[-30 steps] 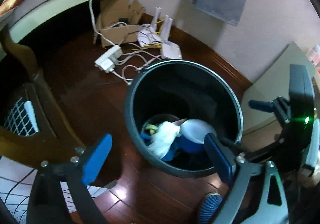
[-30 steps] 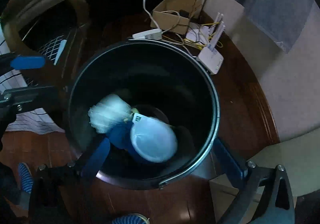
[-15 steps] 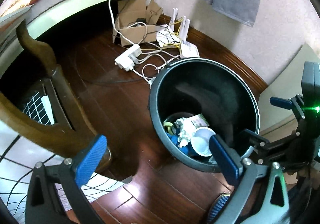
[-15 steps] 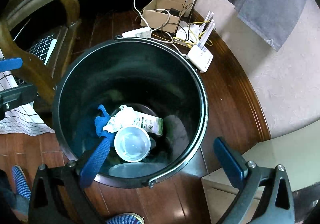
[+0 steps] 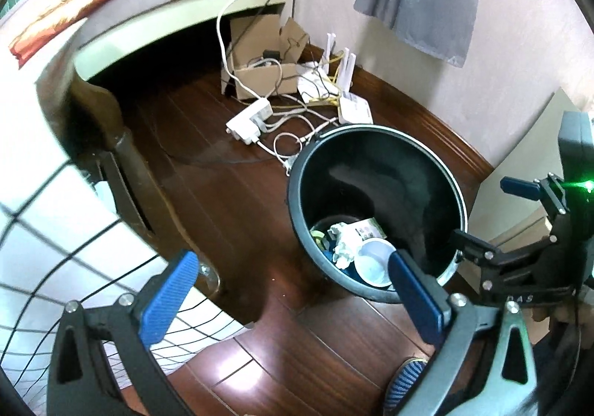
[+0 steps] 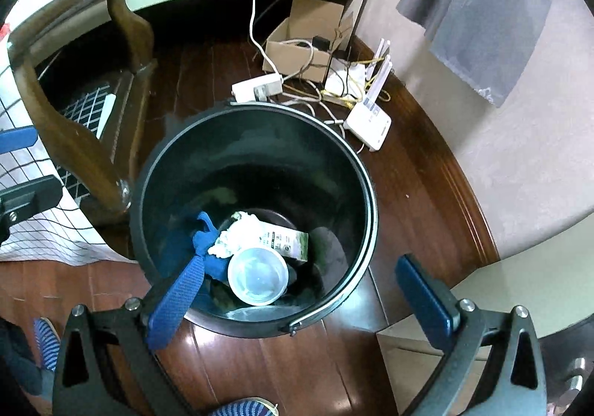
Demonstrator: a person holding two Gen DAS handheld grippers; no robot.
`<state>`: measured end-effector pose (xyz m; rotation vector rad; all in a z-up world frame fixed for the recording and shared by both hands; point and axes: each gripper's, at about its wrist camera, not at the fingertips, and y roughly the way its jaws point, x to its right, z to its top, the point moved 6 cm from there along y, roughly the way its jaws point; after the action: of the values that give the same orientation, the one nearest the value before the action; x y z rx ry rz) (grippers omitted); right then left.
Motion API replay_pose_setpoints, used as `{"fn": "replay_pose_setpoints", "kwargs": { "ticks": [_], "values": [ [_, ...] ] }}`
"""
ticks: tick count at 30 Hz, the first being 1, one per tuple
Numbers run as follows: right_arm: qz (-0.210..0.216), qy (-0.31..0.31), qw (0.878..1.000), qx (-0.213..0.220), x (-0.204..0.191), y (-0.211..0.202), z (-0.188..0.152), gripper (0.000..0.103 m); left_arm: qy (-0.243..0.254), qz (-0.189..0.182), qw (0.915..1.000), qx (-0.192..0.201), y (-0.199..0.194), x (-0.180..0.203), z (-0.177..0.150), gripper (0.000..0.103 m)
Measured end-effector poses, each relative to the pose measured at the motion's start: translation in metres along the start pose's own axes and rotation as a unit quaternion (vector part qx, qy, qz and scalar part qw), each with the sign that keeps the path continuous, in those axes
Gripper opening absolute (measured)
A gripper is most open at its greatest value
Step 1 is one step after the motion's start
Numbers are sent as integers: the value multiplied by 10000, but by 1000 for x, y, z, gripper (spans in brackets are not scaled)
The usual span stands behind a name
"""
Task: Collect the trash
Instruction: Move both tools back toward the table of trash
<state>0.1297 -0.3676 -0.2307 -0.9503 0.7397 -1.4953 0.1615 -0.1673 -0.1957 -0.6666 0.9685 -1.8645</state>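
A: Where do we stand with the trash?

B: We judge the drop-off step finished. Our left tongs [image 5: 289,299] and right tongs [image 6: 304,295] both hang above the floor with their blue pads wide apart, holding nothing. The trash lies at the bottom of the dark bin [image 6: 256,141].

A: What do we count in there?

B: One clear plastic cup [image 6: 258,280] at about 6 o'clock on the bin floor, one crumpled white tissue [image 6: 237,234] just above it, one small carton [image 6: 287,239] toward 3 o'clock of the tissue, and one blue rag [image 6: 204,234] at 9 o'clock. In the left view something yellowish [image 5: 318,233] peeks out beside them; we cannot tell what it is.

A: And outside the bin?

B: At 12 o'clock we see one cardboard box [image 6: 304,45], one power strip [image 6: 256,87] and one white router [image 6: 367,124], tangled in cables. Those look like fittings, not litter.

A: Next move?

B: We would turn away and look for further litter, keeping both tongs spread for the next pick.
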Motion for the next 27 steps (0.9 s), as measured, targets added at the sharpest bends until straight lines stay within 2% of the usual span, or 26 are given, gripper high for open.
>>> {"fn": "replay_pose_setpoints", "kwargs": {
  "ticks": [11,19,27],
  "values": [
    [33,108,9988,477,-9,-51,14,103,-305,166,9984,439,-51,-20,-5,102],
    [196,-28,9964,821,-38,-74,33,103,-491,399,9955,711,-88,-39,-12,103],
    [475,-206,9886,1411,-77,-105,66,103,-878,544,9881,1139,-136,-74,-20,103]
  ]
}}
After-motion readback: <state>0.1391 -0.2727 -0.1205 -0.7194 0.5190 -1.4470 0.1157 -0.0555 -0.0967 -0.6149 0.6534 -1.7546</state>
